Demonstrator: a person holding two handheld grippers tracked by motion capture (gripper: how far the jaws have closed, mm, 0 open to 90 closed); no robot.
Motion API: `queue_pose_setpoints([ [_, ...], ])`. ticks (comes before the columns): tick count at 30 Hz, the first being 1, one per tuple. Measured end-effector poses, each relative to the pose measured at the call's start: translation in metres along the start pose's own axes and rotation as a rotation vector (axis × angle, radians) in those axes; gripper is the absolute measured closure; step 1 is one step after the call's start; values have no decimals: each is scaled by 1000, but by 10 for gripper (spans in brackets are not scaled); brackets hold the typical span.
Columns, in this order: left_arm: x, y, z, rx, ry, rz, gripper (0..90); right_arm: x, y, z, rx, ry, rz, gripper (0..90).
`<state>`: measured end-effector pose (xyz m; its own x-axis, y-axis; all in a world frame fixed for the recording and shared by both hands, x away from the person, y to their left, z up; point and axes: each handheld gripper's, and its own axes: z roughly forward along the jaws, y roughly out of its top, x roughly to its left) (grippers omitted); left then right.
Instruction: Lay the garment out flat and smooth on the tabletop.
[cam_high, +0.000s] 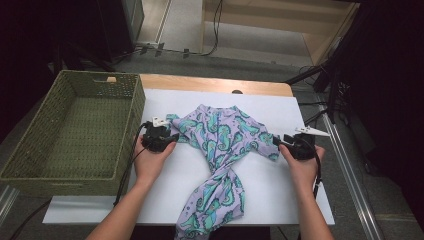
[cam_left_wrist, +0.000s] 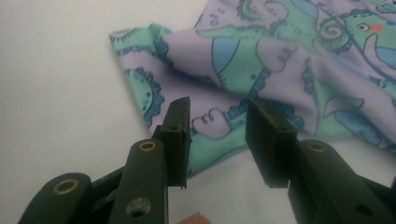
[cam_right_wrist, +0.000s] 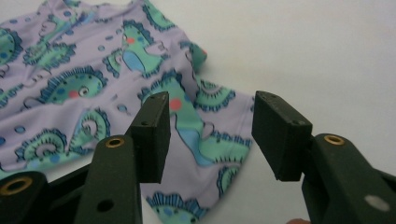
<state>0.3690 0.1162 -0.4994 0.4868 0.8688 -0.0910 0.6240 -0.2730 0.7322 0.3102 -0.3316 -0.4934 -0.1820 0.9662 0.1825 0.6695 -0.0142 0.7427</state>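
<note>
Lying crumpled across the middle of the white sheet, hem overhanging its near edge: patterned shirt. Hovering at the left sleeve, jaws parted, gripping nothing: left gripper. Hovering at the right sleeve, jaws likewise spread, apparently clear of cloth: right gripper.

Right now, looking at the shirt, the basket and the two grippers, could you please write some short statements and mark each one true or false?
1. The shirt lies inside the basket. False: it lies on the white sheet, beside the basket.
2. The left gripper has its jaws open, with the sleeve edge behind the gap. True.
3. The right gripper is clamped on the fabric. False: its jaws stand apart and do not press the shirt.
4. The basket stands to the left of the shirt in the high view. True.
5. The shirt is plain white. False: it is lilac with green seahorses.
</note>
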Motion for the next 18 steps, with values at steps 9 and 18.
queue_pose_setpoints([
  [9, -1, -6, 4, 1, 34, 38, 616, -8, -14, 23, 60, -63, 37, 462],
  [18, -4, -9, 4, 4, 47, 87, 886, 4, -7, 31, 84, -86, -90, 858],
])
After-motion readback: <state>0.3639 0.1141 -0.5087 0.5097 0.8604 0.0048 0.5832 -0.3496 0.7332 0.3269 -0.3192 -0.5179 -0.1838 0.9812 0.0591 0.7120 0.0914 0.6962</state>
